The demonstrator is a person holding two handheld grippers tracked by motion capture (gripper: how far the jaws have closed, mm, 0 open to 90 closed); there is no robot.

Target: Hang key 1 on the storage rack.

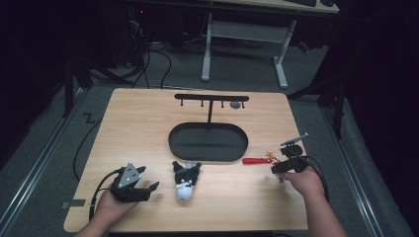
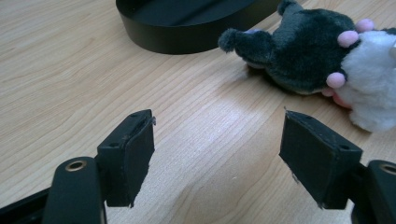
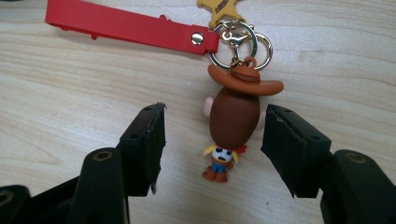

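The wooden table (image 1: 148, 128) takes up the middle of the high view, with a dark floor and a white desk frame (image 1: 247, 44) along the top. Centre of the table sits a black oval tray (image 1: 208, 142), and a black T-shaped rack (image 1: 211, 98) stands just behind it, a small grey thing hanging off its right end — too small to tell what.

Just below the tray, centre-low in the frame, lies a plush (image 1: 186, 180), dark grey at the top end and white at the bottom. In the left gripper view it sits upper right with little pink bits showing.

Lower left, the left gripper (image 1: 148, 190) rests in a hand, jaws spread wide over bare wood, plush beside it but not touching.

Right of the tray lies a keychain (image 3: 233, 116) — red strap (image 1: 254, 160), gold star, a small cowboy figure in a brown hat. The right gripper (image 1: 275, 169) is at mid-right; its jaws are apart with the figure between them, and the pads don't appear to touch it.
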